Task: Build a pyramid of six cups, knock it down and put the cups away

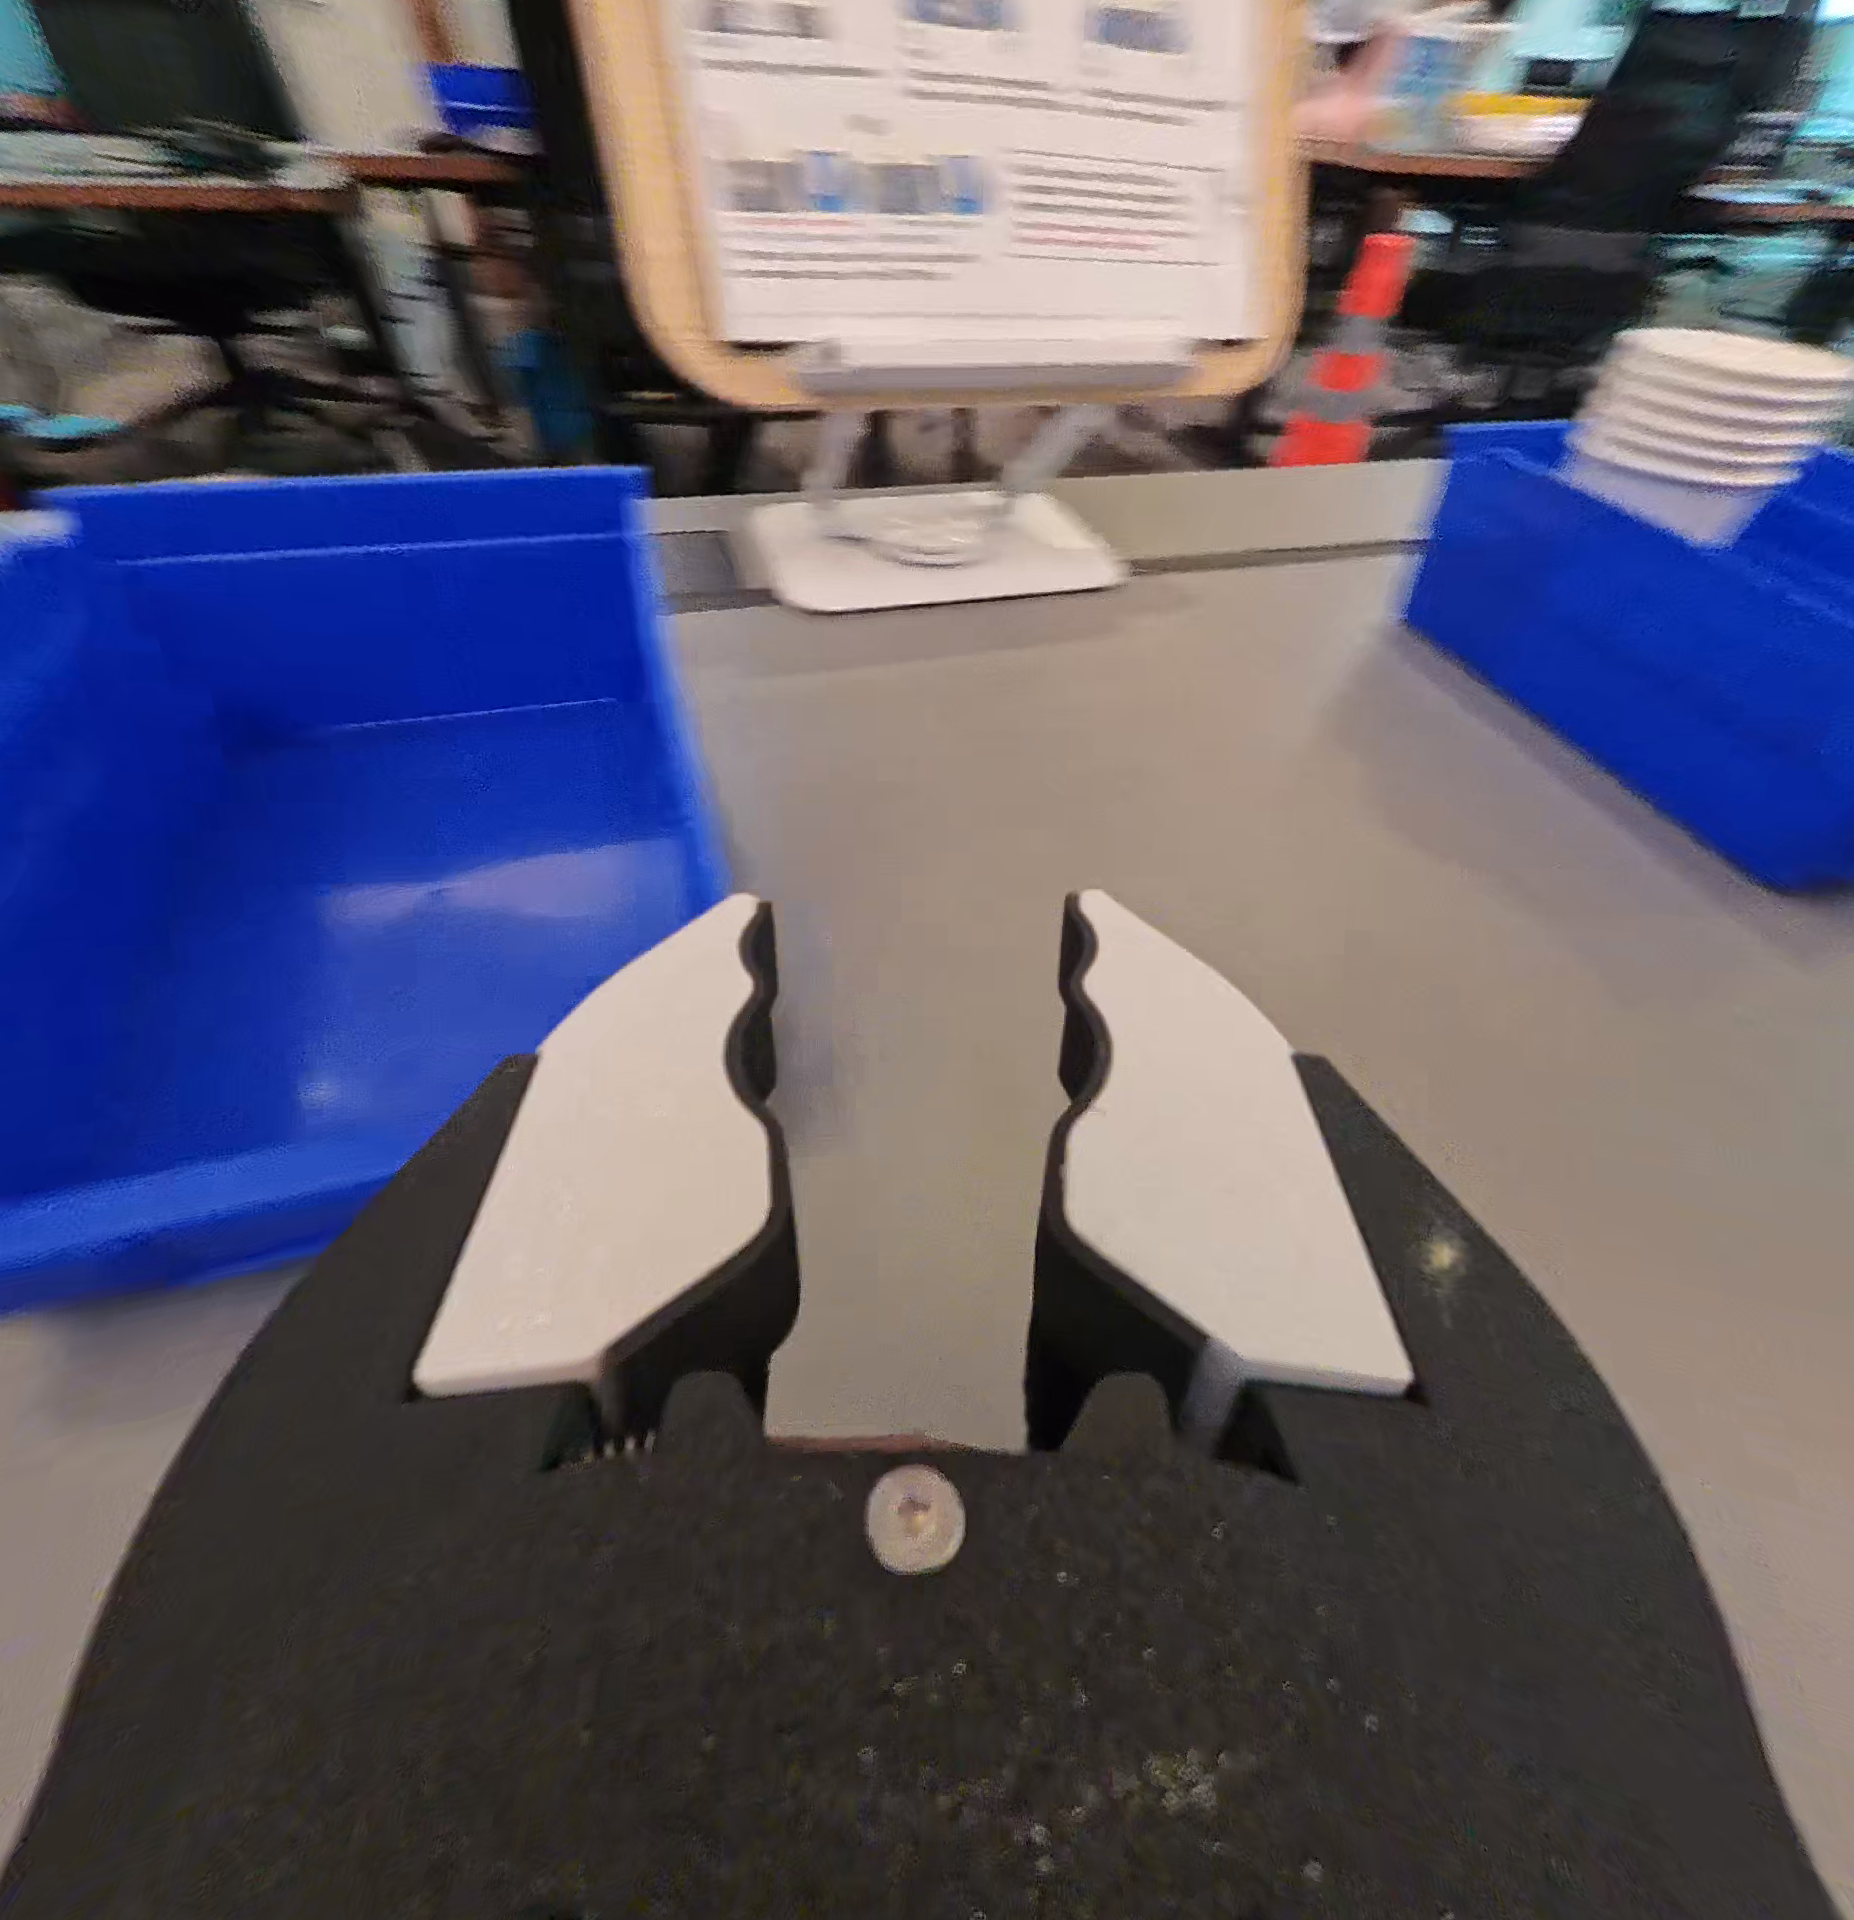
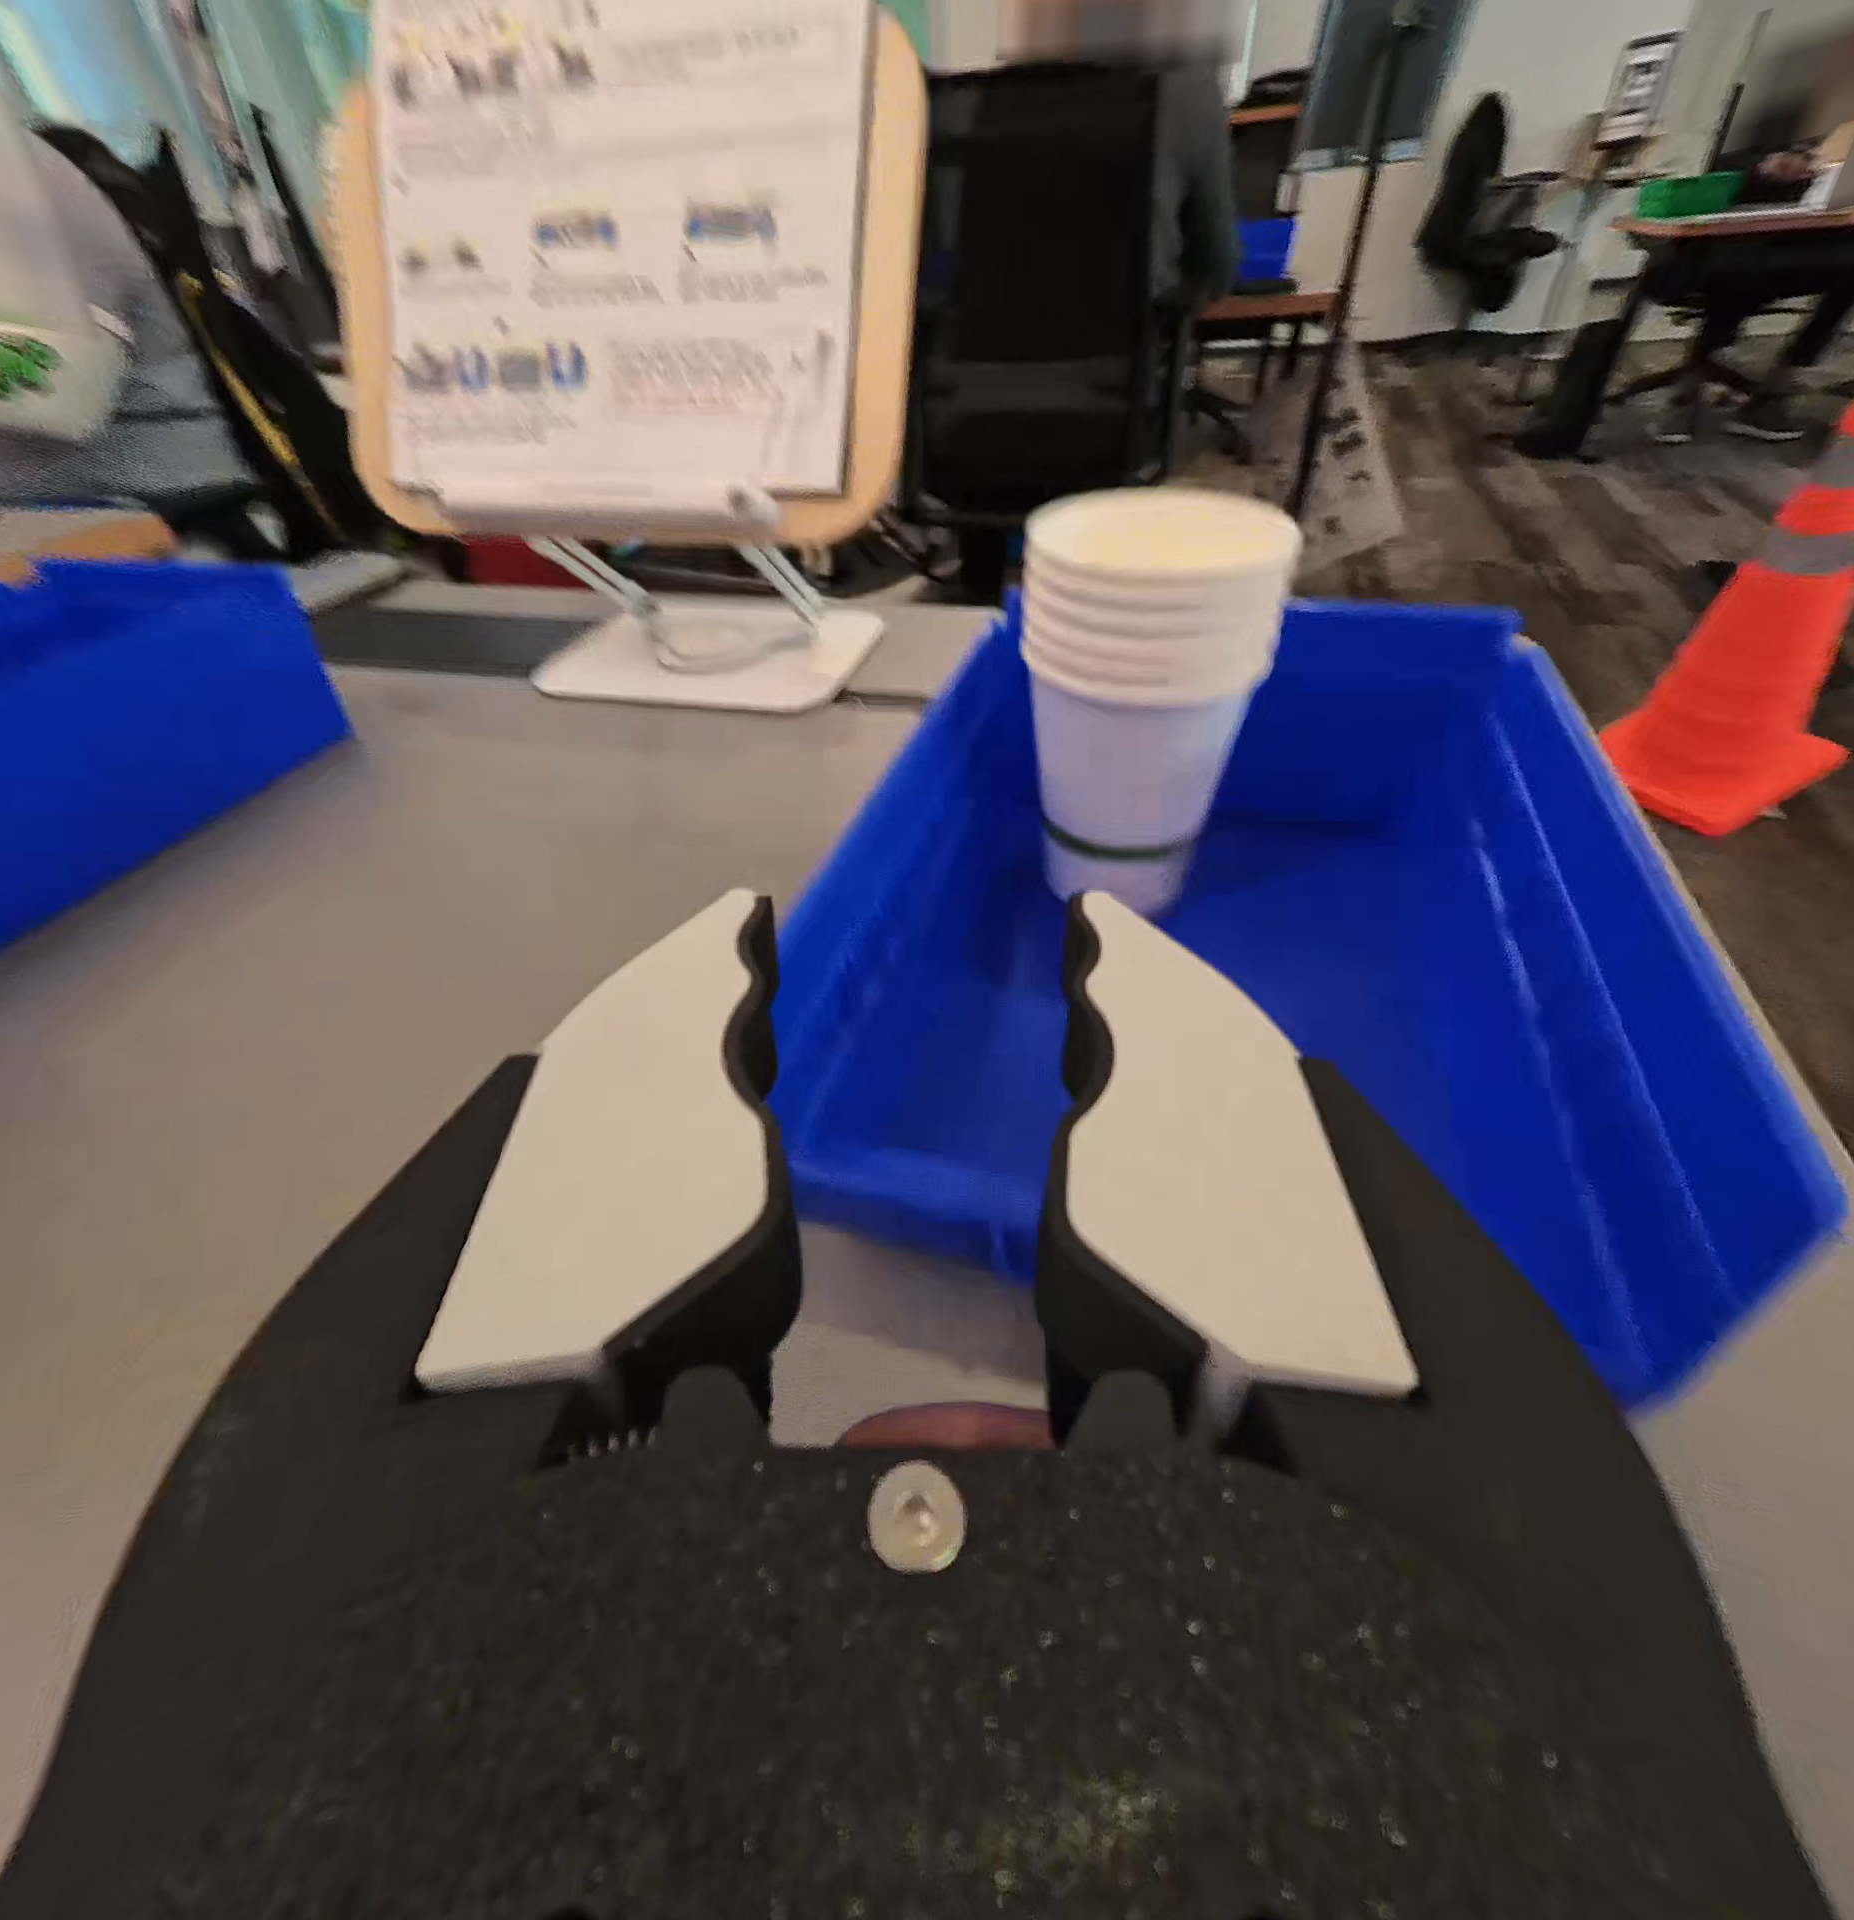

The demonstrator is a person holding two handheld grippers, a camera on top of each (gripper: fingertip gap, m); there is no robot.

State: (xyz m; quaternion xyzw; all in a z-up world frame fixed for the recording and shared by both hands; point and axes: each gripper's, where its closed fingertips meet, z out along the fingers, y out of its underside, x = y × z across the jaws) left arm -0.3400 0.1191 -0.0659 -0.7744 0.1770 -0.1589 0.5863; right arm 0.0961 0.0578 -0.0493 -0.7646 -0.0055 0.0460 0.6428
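A stack of several white paper cups [image 2: 1146, 696] stands upright in a blue bin [image 2: 1442, 1039] at the right of the grey table. My right gripper [image 2: 918, 925] is open and empty, held above the bin's near left corner, short of the stack. In the left wrist view the same cup stack [image 1: 1712, 426] rises from the blue bin [image 1: 1629, 686] at the far right. My left gripper [image 1: 918, 920] is open and empty over the bare table, beside a second blue bin [image 1: 175, 831] on the left. Both views are blurred by motion.
A board with printed sheets on a white stand [image 1: 944, 561] stands at the table's far edge, also in the right wrist view [image 2: 705, 655]. An orange cone [image 2: 1754, 665] stands on the floor past the right edge. The left bin [image 2: 123, 717] shows no cups.
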